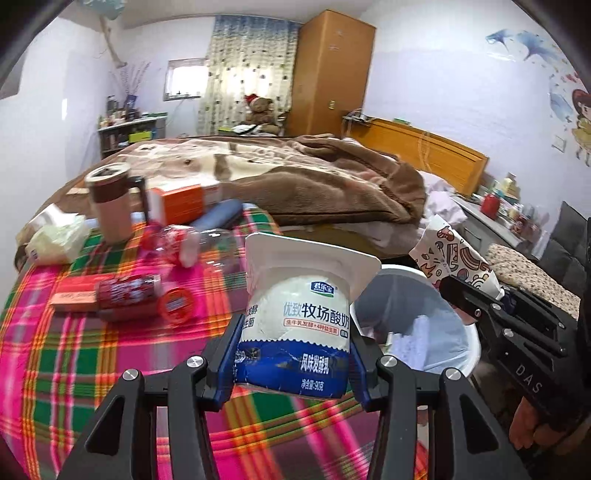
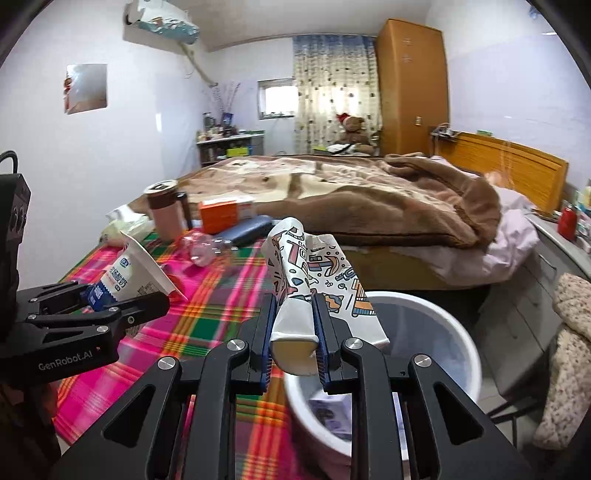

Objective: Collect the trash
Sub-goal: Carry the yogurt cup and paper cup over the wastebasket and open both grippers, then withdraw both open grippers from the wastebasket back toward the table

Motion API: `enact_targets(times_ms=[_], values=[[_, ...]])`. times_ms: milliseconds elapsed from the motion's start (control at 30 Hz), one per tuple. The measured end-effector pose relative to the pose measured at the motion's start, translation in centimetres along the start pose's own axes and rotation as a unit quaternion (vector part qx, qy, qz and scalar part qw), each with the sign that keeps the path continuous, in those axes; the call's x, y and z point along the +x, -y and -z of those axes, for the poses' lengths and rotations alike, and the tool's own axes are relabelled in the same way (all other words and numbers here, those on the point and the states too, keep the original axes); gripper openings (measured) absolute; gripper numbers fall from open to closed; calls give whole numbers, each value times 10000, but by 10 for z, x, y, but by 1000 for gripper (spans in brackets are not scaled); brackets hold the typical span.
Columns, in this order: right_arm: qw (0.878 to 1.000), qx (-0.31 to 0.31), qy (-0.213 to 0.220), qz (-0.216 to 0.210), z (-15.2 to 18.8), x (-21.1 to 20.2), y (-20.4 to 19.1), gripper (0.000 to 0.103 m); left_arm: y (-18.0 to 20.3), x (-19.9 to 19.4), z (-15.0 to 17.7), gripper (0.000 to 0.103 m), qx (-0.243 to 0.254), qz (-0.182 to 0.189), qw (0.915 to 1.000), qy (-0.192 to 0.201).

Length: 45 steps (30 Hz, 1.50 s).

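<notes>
Home bedroom, lived-in. Big bed [image 2: 332, 192] with rumpled brown plush blanket [image 2: 406, 199] and wooden headboard [image 2: 517, 166] against the right wall. Tall orange-wood wardrobe [image 2: 410, 85] in the far corner, patterned curtain [image 2: 332, 85] over a window beside it, teddy bear [image 2: 354, 133] with red hat in front of the curtain. Wall air conditioner [image 2: 162, 22] under a cloth cover, top left. Cluttered shelf unit [image 2: 229, 144] with bottles by the far wall. Cartoon wall stickers [image 1: 576, 118] on the right wall. Near side: worktop under a pink-green plaid cloth [image 2: 207, 295], white waste bin [image 2: 443, 325] on the floor next to it.
</notes>
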State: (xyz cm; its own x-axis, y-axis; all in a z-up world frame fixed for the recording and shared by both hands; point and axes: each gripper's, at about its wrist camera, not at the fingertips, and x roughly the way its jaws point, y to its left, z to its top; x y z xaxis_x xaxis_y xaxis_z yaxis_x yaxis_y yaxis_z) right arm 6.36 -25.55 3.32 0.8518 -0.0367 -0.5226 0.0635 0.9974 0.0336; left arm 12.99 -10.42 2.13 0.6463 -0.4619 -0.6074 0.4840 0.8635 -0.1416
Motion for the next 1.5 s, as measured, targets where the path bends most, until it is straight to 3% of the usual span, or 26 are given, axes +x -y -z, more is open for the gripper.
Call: enact_targets(times_ms=[567,1100,1200,1267,1333,1400,1433,1500], values=[[9965,513,-378,541,19,5,68,20,90,62,-13,50,506,601,9963,-341],[9899,686,-1099,582,44,31,99,20,115,115,1,50,672,680,9912,-911],[9890,702,-1168,582,45,34,101,21,112,117,1,62,632,657,9917,-904],[9882,680,-1220,635,46,35,101,21,110,119,0,64,568,670,9920,-910],[9876,666,-1238,705,47,36,101,24,107,118,0,64,553,660,9922,-905],[9873,689,-1245,702,47,37,102,42,105,117,0,64,537,661,9924,-886],[9875,695,-1234,699,46,36,102,46,103,116,0,64,505,672,9926,-881],[9879,706,-1204,676,45,34,101,48,100,114,-1,65,480,651,9930,-863]])
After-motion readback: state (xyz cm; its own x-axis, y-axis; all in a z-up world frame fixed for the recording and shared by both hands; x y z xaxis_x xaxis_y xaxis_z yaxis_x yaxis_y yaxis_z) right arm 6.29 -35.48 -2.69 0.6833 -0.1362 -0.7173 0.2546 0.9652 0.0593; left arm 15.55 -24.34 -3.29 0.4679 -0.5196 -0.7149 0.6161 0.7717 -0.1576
